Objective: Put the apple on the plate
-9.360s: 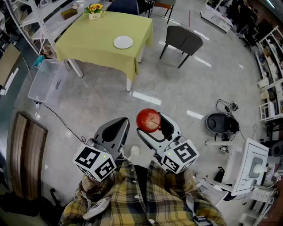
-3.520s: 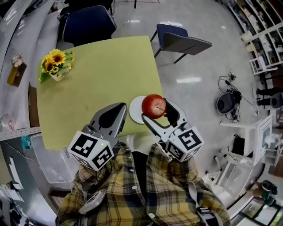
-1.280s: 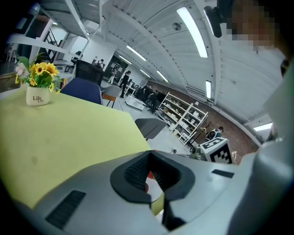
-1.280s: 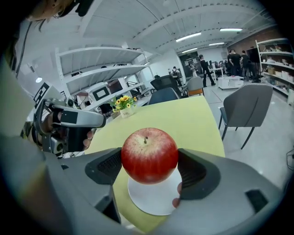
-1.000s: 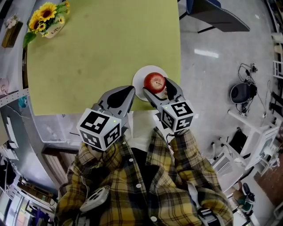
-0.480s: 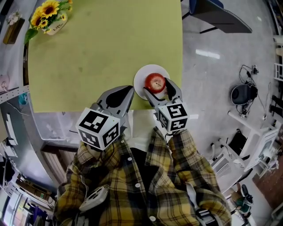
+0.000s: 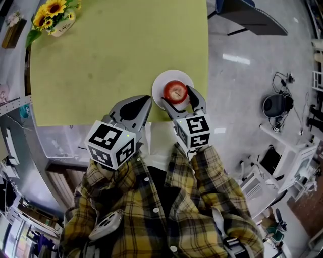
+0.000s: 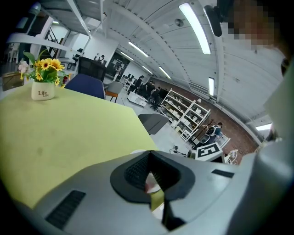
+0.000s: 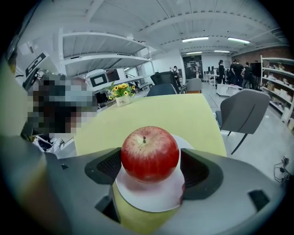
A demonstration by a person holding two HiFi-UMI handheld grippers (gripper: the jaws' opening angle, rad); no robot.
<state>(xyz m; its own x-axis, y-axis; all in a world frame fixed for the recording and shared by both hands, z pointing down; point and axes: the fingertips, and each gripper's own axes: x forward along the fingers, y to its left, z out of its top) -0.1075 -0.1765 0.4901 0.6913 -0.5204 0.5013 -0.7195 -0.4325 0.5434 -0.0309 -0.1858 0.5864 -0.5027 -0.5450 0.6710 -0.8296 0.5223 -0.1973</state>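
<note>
A red apple (image 7: 175, 91) (image 9: 149, 153) sits between the jaws of my right gripper (image 7: 179, 97) (image 9: 149, 166), which is shut on it. Directly under the apple lies a white plate (image 7: 160, 83) (image 9: 147, 199), close to the near right corner of the yellow-green table (image 7: 116, 55) (image 9: 174, 114). I cannot tell whether the apple touches the plate. My left gripper (image 7: 136, 108) (image 8: 149, 156) is shut and holds nothing. It hangs over the table's near edge, just left of the plate.
A pot of sunflowers (image 7: 53, 17) (image 8: 42, 82) stands at the table's far left corner. A grey chair (image 7: 247, 15) (image 9: 241, 112) is past the right side. On the floor are a clear plastic box (image 7: 55, 143) at the left and a black round device (image 7: 275, 106) at the right.
Over the earlier frames I walked up to the table with the apple in my right gripper. In the last second that gripper moved slightly forward, centring the apple over the plate. The left gripper stayed shut.
</note>
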